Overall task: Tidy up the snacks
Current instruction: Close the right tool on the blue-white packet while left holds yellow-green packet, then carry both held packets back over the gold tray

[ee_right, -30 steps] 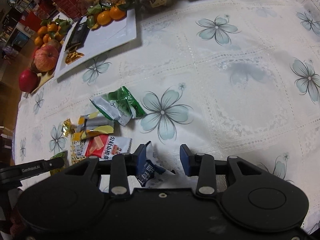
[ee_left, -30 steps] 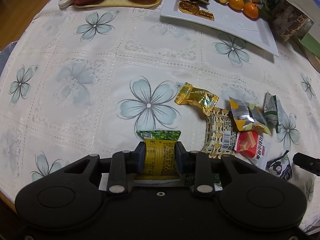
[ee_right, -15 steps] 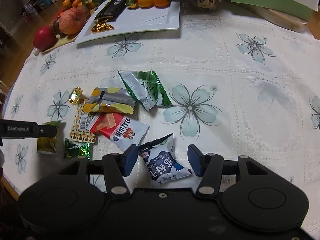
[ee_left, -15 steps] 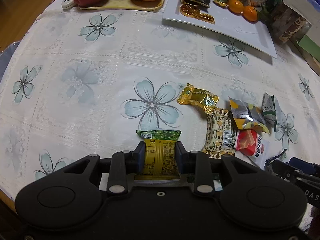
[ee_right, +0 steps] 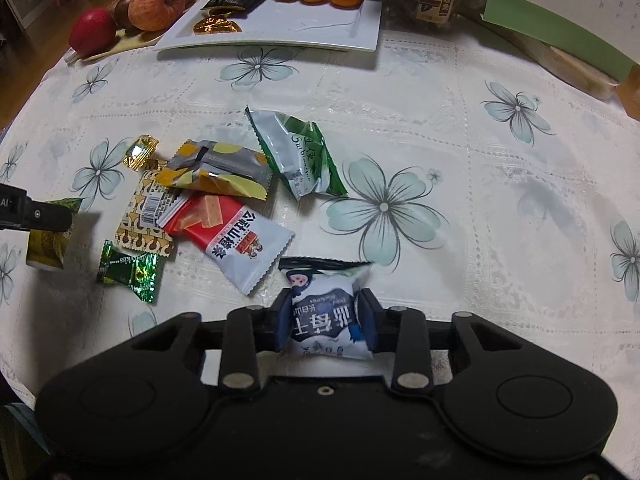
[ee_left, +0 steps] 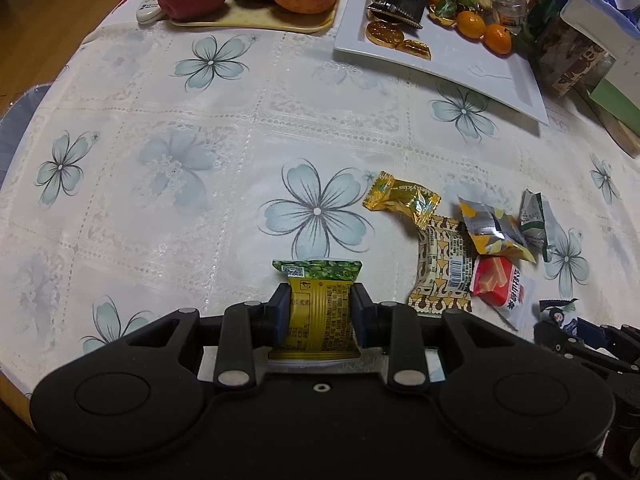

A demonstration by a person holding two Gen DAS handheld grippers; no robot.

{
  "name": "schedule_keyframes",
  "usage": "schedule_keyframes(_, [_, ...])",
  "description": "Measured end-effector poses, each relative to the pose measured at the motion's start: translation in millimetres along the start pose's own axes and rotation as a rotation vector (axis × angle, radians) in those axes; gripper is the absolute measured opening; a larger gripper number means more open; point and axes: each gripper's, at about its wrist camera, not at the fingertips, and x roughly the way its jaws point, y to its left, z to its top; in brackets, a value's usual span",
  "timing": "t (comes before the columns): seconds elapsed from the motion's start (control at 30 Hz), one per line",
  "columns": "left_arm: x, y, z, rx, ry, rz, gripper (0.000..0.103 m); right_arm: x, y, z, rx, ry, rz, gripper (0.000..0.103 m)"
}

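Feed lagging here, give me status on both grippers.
Left gripper shut on yellow-green foil packet. Right gripper just closed on blue-white pouch. White rectangular plate unobstructed.

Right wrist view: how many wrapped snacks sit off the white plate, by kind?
Foil candies: 2 (gold candy, green candy)
Larger packets: 6 (grey-yellow packet, green-white packet, patterned packet, red-white packet, yellow-green packet, blue-white packet)
Total: 8

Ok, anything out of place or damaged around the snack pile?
Nothing damaged. Loose packets lie overlapping: the grey-yellow packet sits on the red packet and the patterned bar. The green candy lies apart, nearer the camera.
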Motion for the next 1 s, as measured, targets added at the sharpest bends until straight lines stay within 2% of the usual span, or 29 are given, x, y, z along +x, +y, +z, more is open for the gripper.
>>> schedule_keyframes(0.2, [-9.2,2.8,-10.7,0.018,-0.028,0.007,0.040,-9.8,-22.6,-0.8,0.151,-0.015,0.059,0.032])
schedule_keyframes(0.33, [-19.6,7.6,-20.6,0.016,-0.058,-0.004,0.039,-32.5,-35.9,-4.9,0.262,-0.097,0.136,0.032])
schedule_keyframes(0.47, [-37.8,8.8,-36.0,0.030,-0.120,-0.036,0.039,-56.1,-33.9,-16.8,0.305,-0.199,0.190,0.032])
schedule_keyframes(0.6, [-56.2,11.8,-64.8,0.050,-0.202,-0.040,0.039,-73.7,-28.9,-44.6,0.335,-0.280,0.215,0.032])
schedule_keyframes(0.73, [-70.0,19.5,-93.9,0.045,-0.236,-0.100,0.039,-88.6,-18.8,-79.5,0.318,-0.346,0.210,0.032])
schedule_keyframes(1.0, [-93.0,28.2,-147.1,0.059,-0.323,-0.099,0.039,-120.5,2.2,-143.1,0.293,-0.465,0.198,0.032])
